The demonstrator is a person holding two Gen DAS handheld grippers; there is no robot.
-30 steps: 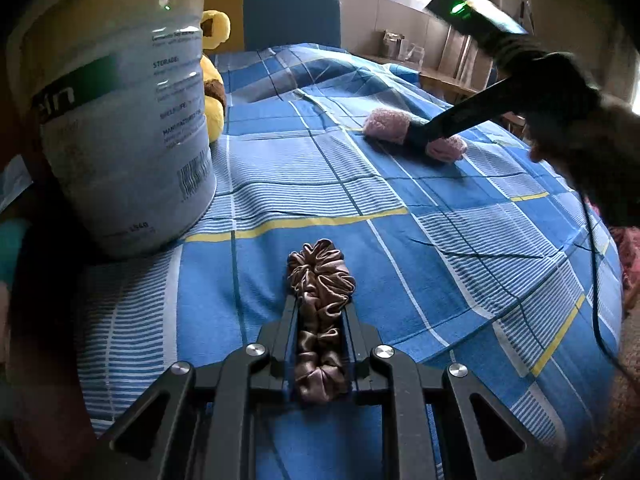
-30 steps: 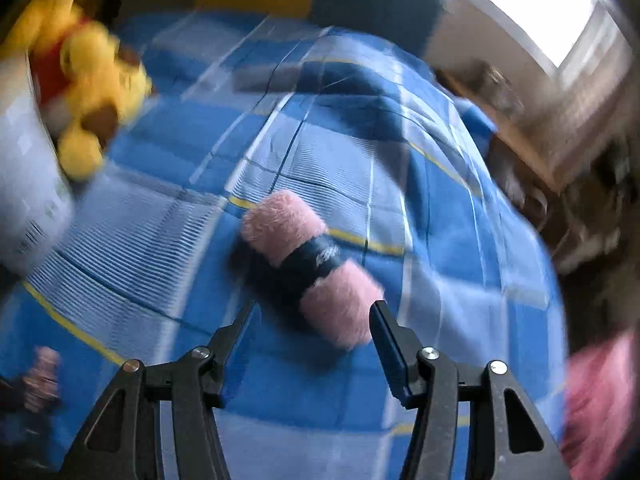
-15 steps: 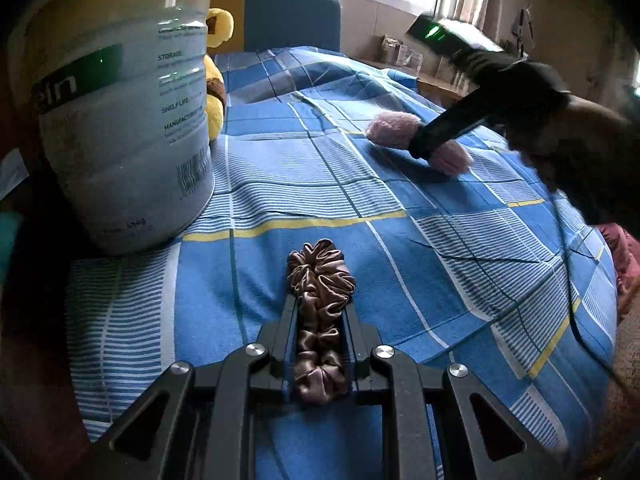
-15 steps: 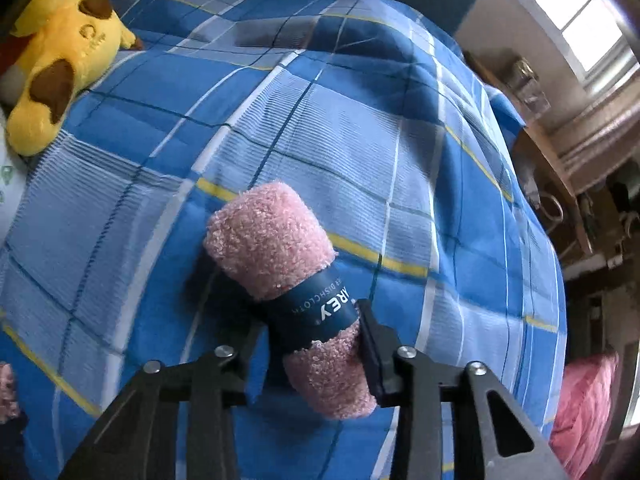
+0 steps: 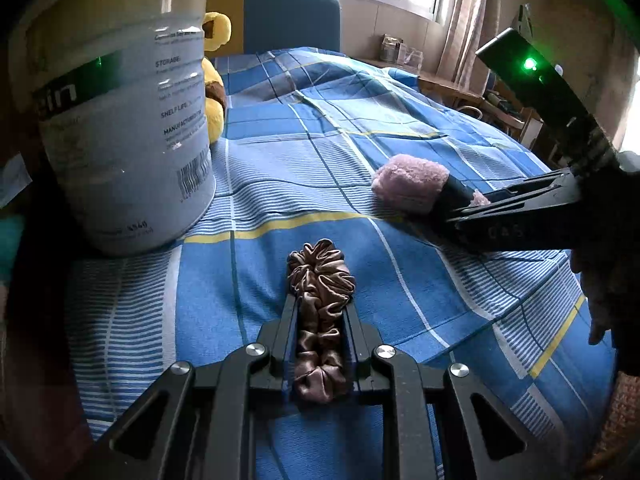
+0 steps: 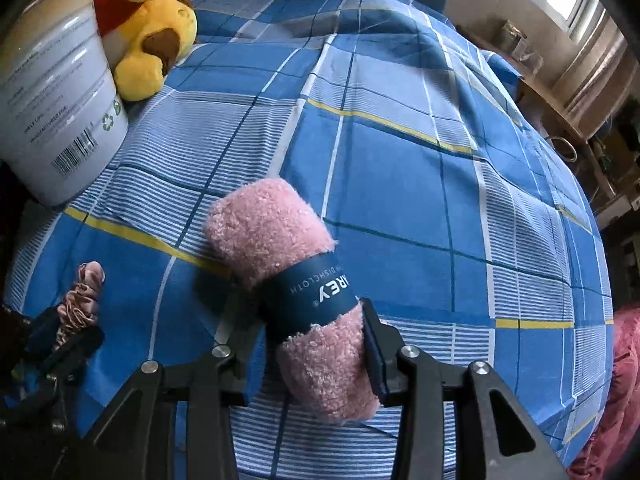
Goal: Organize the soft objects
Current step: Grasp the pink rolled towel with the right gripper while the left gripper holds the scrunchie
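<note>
My left gripper (image 5: 319, 320) is shut on a brown satin scrunchie (image 5: 320, 300), held just above the blue checked bedspread (image 5: 400, 152). My right gripper (image 6: 304, 316) is shut on a rolled pink dishcloth (image 6: 272, 232) with a dark blue paper band; the roll is lifted off the bed. From the left wrist view the pink roll (image 5: 408, 184) and right gripper show at the right. A white metal bucket (image 5: 120, 132) stands at the left; it also shows in the right wrist view (image 6: 52, 92). The scrunchie shows in the right wrist view (image 6: 82, 296).
A yellow bear plush (image 6: 148, 28) lies behind the bucket. A pink fabric item (image 6: 624, 360) lies at the bed's right edge. A blue chair back (image 5: 292, 20) and a cluttered wooden shelf (image 5: 460, 88) under the window lie beyond the bed.
My right gripper closed on the pink roll, lifted it and carried it nearer the bucket and my left gripper. My left gripper stayed put, holding the scrunchie.
</note>
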